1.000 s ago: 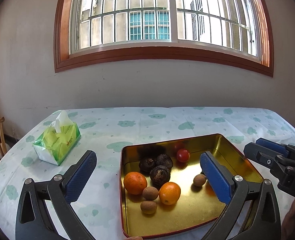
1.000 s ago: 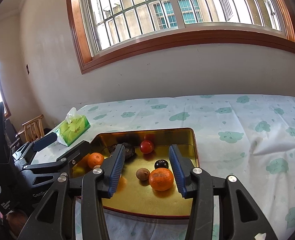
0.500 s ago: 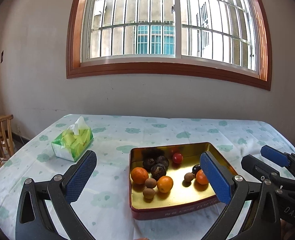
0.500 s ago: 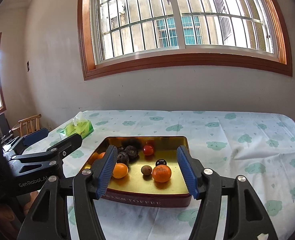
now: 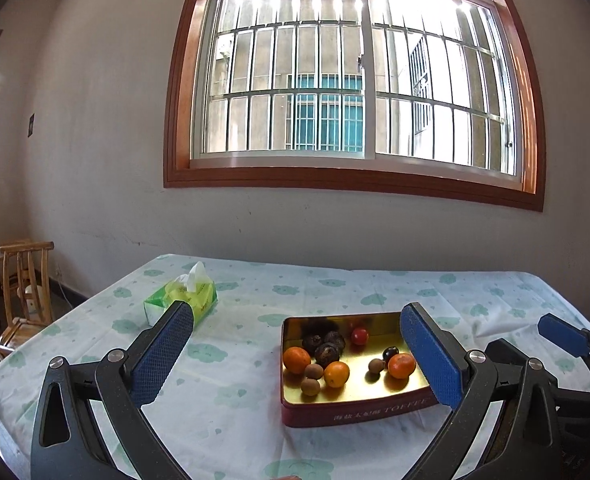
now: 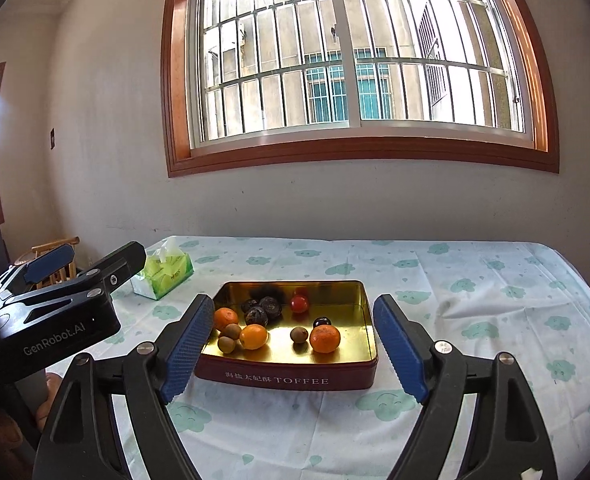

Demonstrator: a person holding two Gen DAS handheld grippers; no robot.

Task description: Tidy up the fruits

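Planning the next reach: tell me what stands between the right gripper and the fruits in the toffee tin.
Nothing visible does. The right gripper, open, faces the toffee tin directly; only its near wall lies before the fruits.

Tin near my edge of the table.
I see fruits (image 6: 255, 336) in the tin (image 6: 287, 378); tissue pack (image 6: 163, 276) behind, toward the table's (image 6: 475, 280) left edge.

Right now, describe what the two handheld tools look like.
Both match: the left tool and right tool have black curved frames with silver screws, and fingers faced with blue textured pads. The left tool's body reads "GenRobot.AI" in white lettering. No cables or sleeves show.
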